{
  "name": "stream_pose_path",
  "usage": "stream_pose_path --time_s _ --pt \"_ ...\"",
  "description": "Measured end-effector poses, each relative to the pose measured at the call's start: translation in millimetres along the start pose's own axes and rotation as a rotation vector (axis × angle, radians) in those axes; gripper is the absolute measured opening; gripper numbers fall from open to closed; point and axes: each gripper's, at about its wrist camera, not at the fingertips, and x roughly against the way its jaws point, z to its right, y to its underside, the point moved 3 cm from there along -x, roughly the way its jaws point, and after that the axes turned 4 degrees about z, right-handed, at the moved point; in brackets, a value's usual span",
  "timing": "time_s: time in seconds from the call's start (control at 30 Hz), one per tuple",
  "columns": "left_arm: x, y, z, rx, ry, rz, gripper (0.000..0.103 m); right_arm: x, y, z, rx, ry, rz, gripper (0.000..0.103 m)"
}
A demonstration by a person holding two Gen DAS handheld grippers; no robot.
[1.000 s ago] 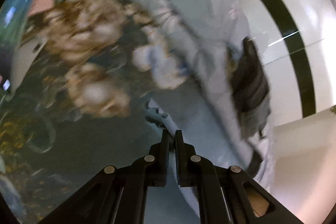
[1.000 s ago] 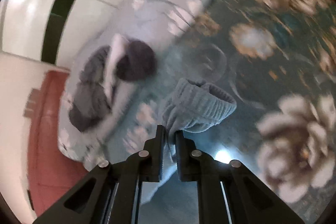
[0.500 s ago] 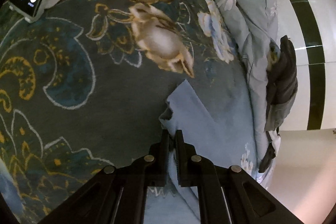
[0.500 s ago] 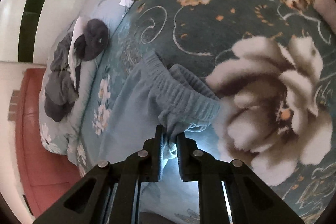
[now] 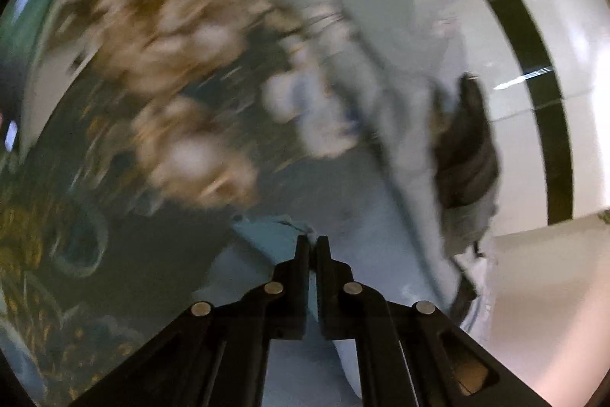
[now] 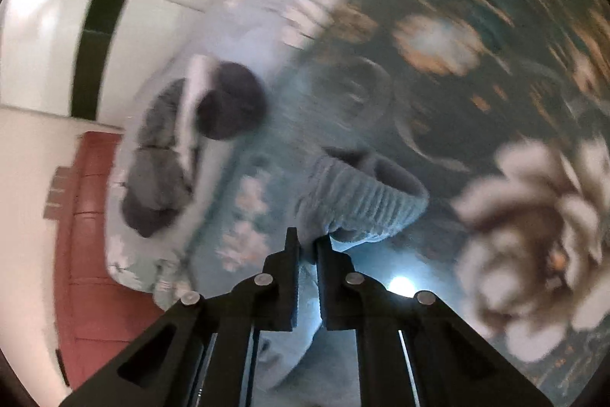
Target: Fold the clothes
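Over floral blanket [image 6: 495, 71], blue garment [image 6: 362, 201], no legible writing

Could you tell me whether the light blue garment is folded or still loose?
Loose: the light blue garment hangs bunched from the right gripper, ribbed waistband gaping open.

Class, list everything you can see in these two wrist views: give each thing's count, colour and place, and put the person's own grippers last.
Garment: one, light blue, ribbed waistband, hanging from both grippers.
Blanket: one, dark teal with cream flowers, under the garment.
Duvet: one, pale blue with white daisies, along the blanket's edge.
Dark clothes: a grey and black heap, count unclear, on the duvet.
Wall: white with a black stripe, behind.
Left gripper: black, shut on garment.
Right gripper: black, jaws closing on the garment's waistband.
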Motion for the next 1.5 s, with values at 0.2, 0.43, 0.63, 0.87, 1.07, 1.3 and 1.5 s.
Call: stream_pose_path --time_s 0.2,0.43,0.63,0.87,1.07,1.3,1.5 --pt "25.1 -50.9 83.3 -0.115 0.116 0.094 0.003 17.1 -39.3 -77.2 0.095 -0.153 0.084 0.003" --pt "16.2 -31.7 77.4 -0.125 0.102 0.025 0.003 15.7 -39.8 -68.4 0.14 -0.092 0.05 0.003" --pt "2.2 -10.2 47.8 -0.075 0.063 -0.033 0.003 -20.4 -23.3 -27.4 0.068 -0.015 -0.027 0.006" --pt "11.2 -15.4 37.6 -0.059 0.05 -0.026 0.003 -69.8 -40.5 -32.8 0.093 0.073 -0.078 0.017" --pt "7.3 -13.3 40.5 -0.067 0.035 -0.039 0.003 -126.5 -36.8 -45.1 0.103 0.172 -0.17 0.04" --pt "-0.9 -12.7 44.8 -0.073 0.033 -0.061 0.003 -156.4 -27.5 -56.7 0.144 0.372 -0.184 0.04" --pt "0.8 -13.0 46.6 -0.073 0.036 -0.065 0.003 -157.7 -28.0 -49.1 0.097 0.398 -0.183 0.013"
